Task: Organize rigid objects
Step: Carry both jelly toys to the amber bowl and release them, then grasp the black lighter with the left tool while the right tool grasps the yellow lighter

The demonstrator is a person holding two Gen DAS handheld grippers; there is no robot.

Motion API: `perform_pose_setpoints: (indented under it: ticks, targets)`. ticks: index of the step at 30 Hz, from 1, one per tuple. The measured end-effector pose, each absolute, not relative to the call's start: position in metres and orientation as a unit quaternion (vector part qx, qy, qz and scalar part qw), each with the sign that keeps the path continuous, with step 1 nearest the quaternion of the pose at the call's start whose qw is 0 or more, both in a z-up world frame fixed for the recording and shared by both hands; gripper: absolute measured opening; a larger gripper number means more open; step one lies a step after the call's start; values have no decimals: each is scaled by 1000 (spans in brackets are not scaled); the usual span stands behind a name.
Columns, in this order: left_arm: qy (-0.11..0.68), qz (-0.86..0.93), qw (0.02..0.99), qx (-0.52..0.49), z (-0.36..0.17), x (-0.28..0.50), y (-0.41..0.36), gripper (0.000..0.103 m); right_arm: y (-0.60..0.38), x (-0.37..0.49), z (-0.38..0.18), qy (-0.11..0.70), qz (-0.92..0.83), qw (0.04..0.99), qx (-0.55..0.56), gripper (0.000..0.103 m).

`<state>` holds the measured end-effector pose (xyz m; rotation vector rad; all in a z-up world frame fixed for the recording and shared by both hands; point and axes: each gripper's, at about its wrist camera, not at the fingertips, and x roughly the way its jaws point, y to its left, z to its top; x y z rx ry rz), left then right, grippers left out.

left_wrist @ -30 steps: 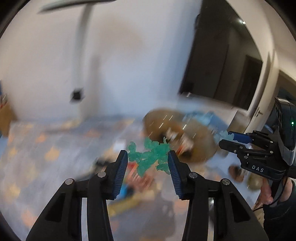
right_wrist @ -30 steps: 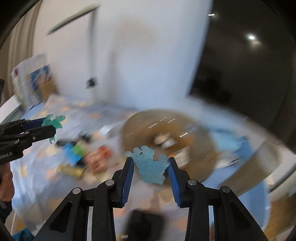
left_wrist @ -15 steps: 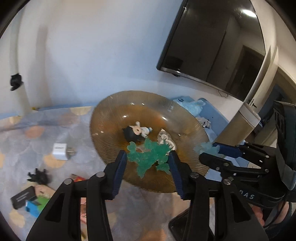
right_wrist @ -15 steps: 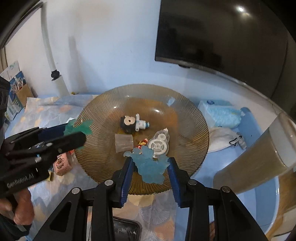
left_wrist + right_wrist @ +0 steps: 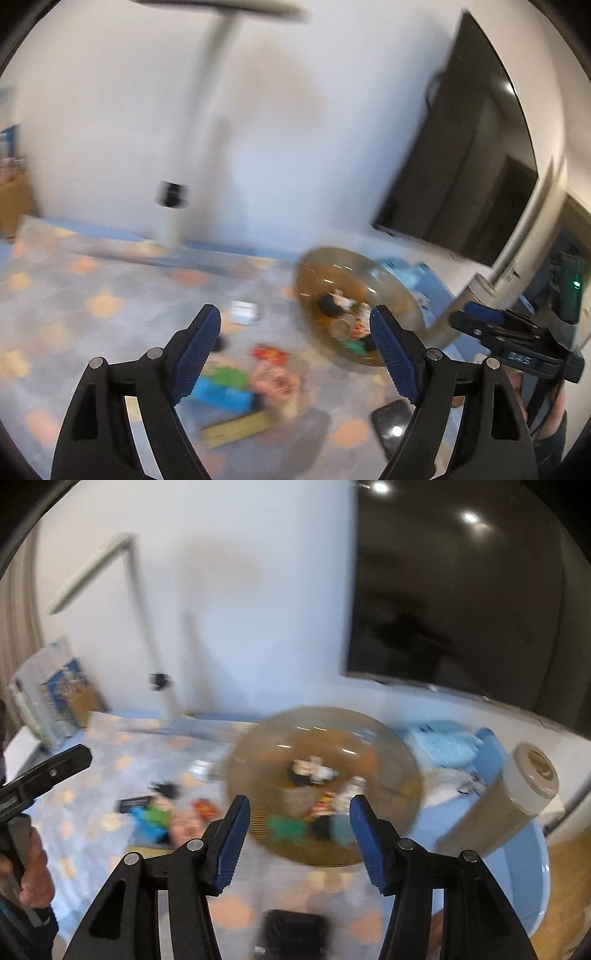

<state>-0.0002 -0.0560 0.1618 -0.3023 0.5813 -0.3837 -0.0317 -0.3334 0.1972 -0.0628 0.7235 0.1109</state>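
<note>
White wall and a dark wall-mounted screen [image 5: 461, 602] back a table under a pale cloth patterned with orange blobs [image 5: 99, 306]; both views are smeared by motion.

From the left wrist view, the left gripper [image 5: 295, 345] has its blue-padded jaws spread wide, having just been opening, with nothing between them. Past its tips lie blurred items on the cloth — a small white cube [image 5: 243, 312], a red-and-orange packet [image 5: 269, 352], a green and blue toy [image 5: 225, 384] and a dark phone [image 5: 393, 424] near the right finger. Further right sits the ribbed amber glass plate [image 5: 317, 266].

From the right wrist view, the right gripper [image 5: 300, 827] also stands parted and empty, its jaws having just been opening. Directly beyond it, on the near part of the plate, lie the green flat plastic figure [image 5: 286, 827] and the pale blue flat plastic figure [image 5: 341, 829], side by side with a dark piece between them. Deeper in the plate sits a small black-and-white doll [image 5: 310, 770], with a few other small pieces too blurred to name.

Right of the plate stand a tall tan cylinder with a cream lid [image 5: 517, 794] and a blue cloth bundle [image 5: 443, 742]. A hand [image 5: 31, 871] grips the left tool's handle at the left edge.
</note>
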Motion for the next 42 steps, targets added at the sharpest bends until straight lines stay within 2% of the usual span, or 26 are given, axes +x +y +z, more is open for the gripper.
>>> perform_pose_setpoints:
  ticks: [5, 11, 15, 25, 28, 32, 37, 42]
  targets:
    - [300, -96, 941, -127, 133, -29, -3, 82, -272, -55, 175, 362, 118, 925, -13, 60]
    - [354, -54, 924, -133, 54, -42, 29, 82, -209, -55, 73, 419, 138, 897, -4, 60]
    - [370, -42, 921, -115, 28, -45, 27, 82, -195, -56, 36, 438, 156, 885, -8, 60]
    - [394, -54, 911, -106, 23, -39, 27, 82, -197, -51, 27, 451, 162, 878, -5, 60]
    - [412, -68, 907, -53, 37, -32, 17, 81, -191, -43, 33, 483, 194, 854, -11, 60]
    - [414, -119, 902, 27, 57, -2, 2, 82, -177, -28, 47, 482, 215, 847, -62, 61]
    - [437, -160, 884, 46, 36, 47, -7, 81, -179, 2, 35, 499, 213, 837, -69, 62]
    - [455, -194, 867, 62, 13, 74, -14, 75, -188, 15, 26, 503, 234, 831, -46, 62]
